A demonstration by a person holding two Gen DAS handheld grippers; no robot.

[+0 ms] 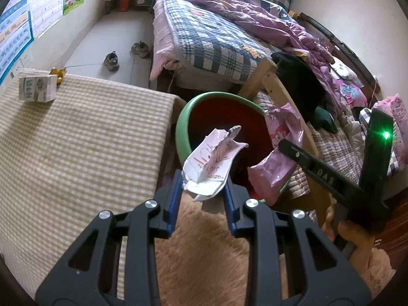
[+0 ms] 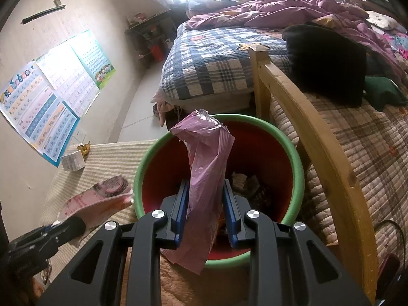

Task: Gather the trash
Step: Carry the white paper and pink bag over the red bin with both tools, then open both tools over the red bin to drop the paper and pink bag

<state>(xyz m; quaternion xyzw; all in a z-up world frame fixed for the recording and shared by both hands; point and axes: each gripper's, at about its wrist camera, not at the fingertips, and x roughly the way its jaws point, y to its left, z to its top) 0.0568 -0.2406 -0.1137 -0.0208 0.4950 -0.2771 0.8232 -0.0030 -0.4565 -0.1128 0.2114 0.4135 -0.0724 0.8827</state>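
A red bin with a green rim [image 1: 182, 127] [image 2: 301, 163] stands on the floor between a low cushion and a wooden bed end. My left gripper [image 1: 204, 183] is shut on a crumpled white and pink wrapper [image 1: 211, 163], held just before the bin's near rim. That wrapper [image 2: 102, 199] and the left gripper [image 2: 54, 225] also show at lower left in the right wrist view. My right gripper [image 2: 206, 199] is shut on a pink plastic bag [image 2: 206, 168] that hangs over the bin's mouth. The same bag [image 1: 278, 160] shows at the bin's right side, in the right gripper's black fingers [image 1: 306, 163]. Some trash lies at the bin's bottom.
A striped beige cushion [image 1: 76, 137] lies left of the bin, with a small white box [image 1: 37, 88] and a gold object [image 1: 58, 73] on its far corner. The wooden bed frame [image 2: 313, 132] stands close on the right. A fuzzy tan rug [image 1: 204, 250] is below. Shoes [image 1: 112, 61] lie on the floor.
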